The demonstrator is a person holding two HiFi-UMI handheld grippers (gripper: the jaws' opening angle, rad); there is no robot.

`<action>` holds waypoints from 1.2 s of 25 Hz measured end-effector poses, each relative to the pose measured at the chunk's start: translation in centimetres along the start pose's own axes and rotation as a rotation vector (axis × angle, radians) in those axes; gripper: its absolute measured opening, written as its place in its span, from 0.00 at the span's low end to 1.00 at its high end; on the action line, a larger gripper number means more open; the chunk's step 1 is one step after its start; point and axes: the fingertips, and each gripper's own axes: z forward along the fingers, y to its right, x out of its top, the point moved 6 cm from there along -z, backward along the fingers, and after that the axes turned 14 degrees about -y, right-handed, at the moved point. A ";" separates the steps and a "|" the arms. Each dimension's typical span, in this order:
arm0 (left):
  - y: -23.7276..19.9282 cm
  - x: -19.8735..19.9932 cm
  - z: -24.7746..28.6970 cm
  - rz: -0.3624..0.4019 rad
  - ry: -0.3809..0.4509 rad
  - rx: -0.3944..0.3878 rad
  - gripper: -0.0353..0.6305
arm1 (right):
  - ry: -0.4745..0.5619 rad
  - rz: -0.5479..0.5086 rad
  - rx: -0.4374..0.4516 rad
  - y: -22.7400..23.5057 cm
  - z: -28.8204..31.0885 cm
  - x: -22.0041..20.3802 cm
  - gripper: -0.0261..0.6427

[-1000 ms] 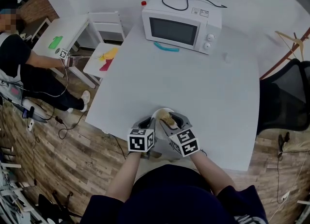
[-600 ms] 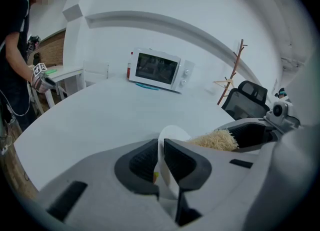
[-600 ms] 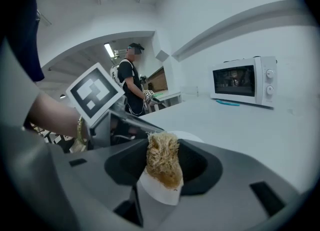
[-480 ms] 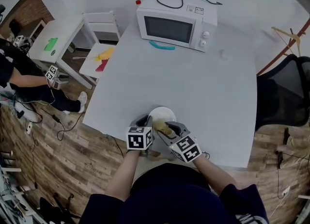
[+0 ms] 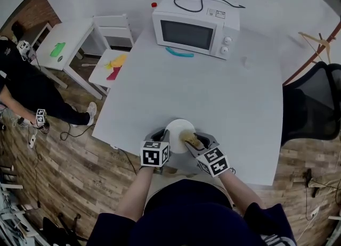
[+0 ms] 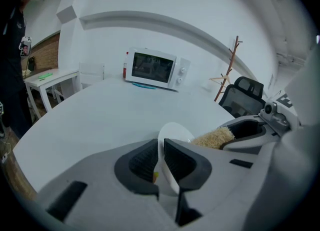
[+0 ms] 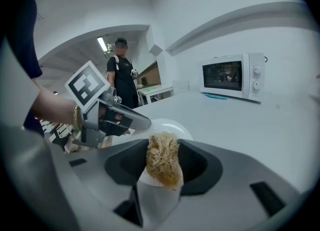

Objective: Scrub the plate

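One plate [image 5: 177,127] in left gripper [image 6: 161,148], scrubber [image 7: 162,167] in right gripper [image 7: 163,147].

Head view steeply overhead; both gripper views low, close; plate [image 5: 176,130] common.

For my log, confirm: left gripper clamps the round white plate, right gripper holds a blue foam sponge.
Wrong sponge: the right gripper view shows the right gripper holding a tan fibrous scrub pad. The left gripper does clamp the round white plate.
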 end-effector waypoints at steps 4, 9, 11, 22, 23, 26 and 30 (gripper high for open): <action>0.2 -0.1 -0.2 0.011 0.003 -0.008 0.13 | 0.006 0.002 -0.029 1.0 0.4 1.2 0.31; 0.3 -0.3 -0.5 0.002 0.011 -0.014 0.13 | 0.019 0.015 -0.060 1.4 1.1 3.0 0.31; 0.3 -0.3 -0.5 -0.006 0.013 -0.015 0.13 | 0.031 0.021 -0.068 1.5 1.4 3.6 0.31; -0.1 -0.5 -0.4 -0.032 0.016 -0.003 0.13 | 0.087 0.046 -0.013 0.0 2.1 5.2 0.31; -0.1 -0.4 -0.3 -0.032 0.015 -0.001 0.13 | 0.087 0.041 -0.003 -0.2 2.1 5.1 0.31; -0.2 -0.4 -0.3 -0.033 0.014 0.008 0.13 | 0.086 0.017 0.040 -1.3 2.0 4.9 0.31; -0.3 -0.3 -0.2 -0.044 0.014 0.021 0.13 | 0.071 -0.008 0.071 -2.3 1.9 4.5 0.31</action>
